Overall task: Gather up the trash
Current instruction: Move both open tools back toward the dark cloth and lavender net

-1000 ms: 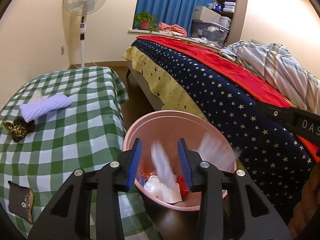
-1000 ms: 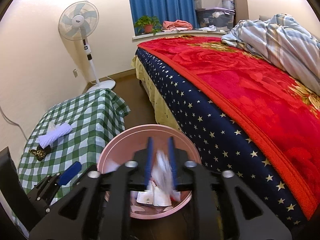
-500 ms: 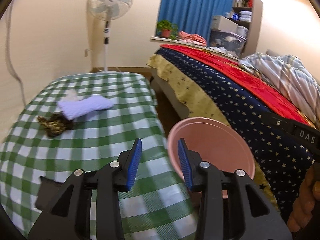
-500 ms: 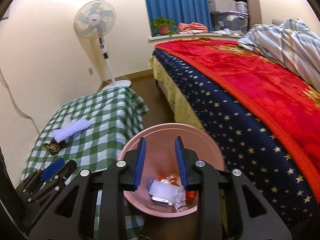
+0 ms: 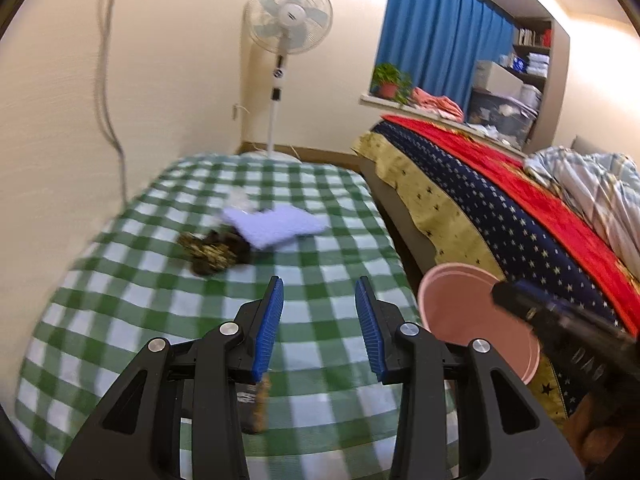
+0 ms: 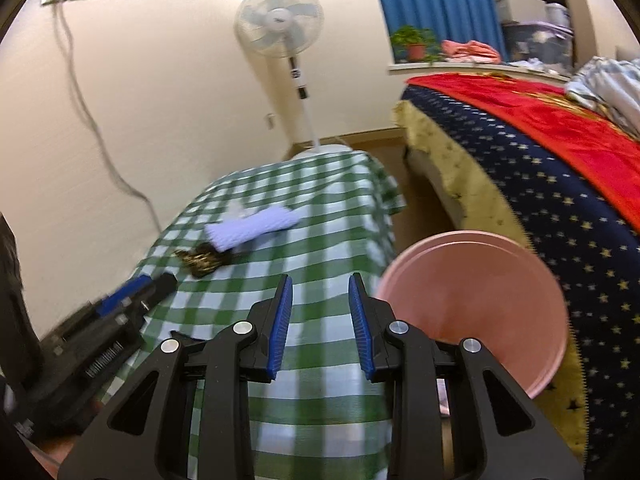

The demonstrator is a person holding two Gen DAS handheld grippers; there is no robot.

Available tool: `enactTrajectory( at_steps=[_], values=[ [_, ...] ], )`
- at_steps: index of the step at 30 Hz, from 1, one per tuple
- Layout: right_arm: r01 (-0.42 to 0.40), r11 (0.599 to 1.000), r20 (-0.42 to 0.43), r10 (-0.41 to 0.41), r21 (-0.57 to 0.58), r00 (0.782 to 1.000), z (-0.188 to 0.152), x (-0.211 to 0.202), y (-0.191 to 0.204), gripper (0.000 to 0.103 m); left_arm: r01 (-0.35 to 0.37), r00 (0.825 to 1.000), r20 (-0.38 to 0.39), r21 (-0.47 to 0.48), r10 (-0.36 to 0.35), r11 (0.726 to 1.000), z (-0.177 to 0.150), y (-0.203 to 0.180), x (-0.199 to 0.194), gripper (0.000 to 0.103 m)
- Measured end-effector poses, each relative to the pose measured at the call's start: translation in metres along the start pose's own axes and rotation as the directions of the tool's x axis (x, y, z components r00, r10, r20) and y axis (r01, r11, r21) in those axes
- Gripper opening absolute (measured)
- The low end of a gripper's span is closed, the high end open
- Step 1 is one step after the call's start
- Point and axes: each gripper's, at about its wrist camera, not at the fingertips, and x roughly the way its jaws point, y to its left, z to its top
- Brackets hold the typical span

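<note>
Both hand-held grippers, left [image 5: 319, 326] and right [image 6: 320, 323], have swung from the pink bin [image 6: 472, 304] to the tabletop [image 5: 132, 320], open wide and empty. White foam wrap [image 5: 276, 226] lies far ahead, lengthwise left-to-right, nearer the left one.

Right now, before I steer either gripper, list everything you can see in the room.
table: one, green-and-white checked cloth, left of the bed
bin: one, pink, between table and bed
foam wrap: one, pale lavender, far on the table
crumpled wrapper: one, dark gold, touching the foam wrap
dark pouch: one, near table edge, partly hidden
fan: one, white, by the wall
bed: one, red and starred navy covers
left gripper: open, empty
right gripper: open, empty
</note>
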Motion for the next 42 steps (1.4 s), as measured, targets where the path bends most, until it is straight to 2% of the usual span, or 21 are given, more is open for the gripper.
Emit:
enactTrajectory(
  at_steps=[6,14,26,34,42],
  values=[
    [-0.050,0.999,-0.009,0.050,0.013,0.999,0.000,0.008,0.020,0.030,-0.054,0.998,0.026,-0.038,0.055,0.998,0.014,0.027,-0.012,0.037],
    [-0.082,0.996,-0.018,0.082,0.029,0.996,0.000,0.024,0.016,0.030,-0.125,0.992,0.011,-0.097,0.127,0.987,0.008,0.053,0.004,0.037],
    [-0.164,0.983,-0.026,0.167,0.088,0.986,0.006,0.074,0.022,0.030,-0.160,0.987,-0.008,-0.122,0.160,0.980,0.007,0.070,0.043,0.037],
    [-0.226,0.965,-0.024,0.231,0.131,0.973,0.016,0.106,0.034,0.030,-0.182,0.983,-0.035,-0.141,0.179,0.973,0.004,0.085,0.070,0.037],
    [-0.269,0.947,-0.058,0.282,0.178,0.958,0.025,0.149,0.046,0.031,-0.196,0.980,-0.058,-0.160,0.189,0.967,0.010,0.097,0.096,0.037]
  ],
)
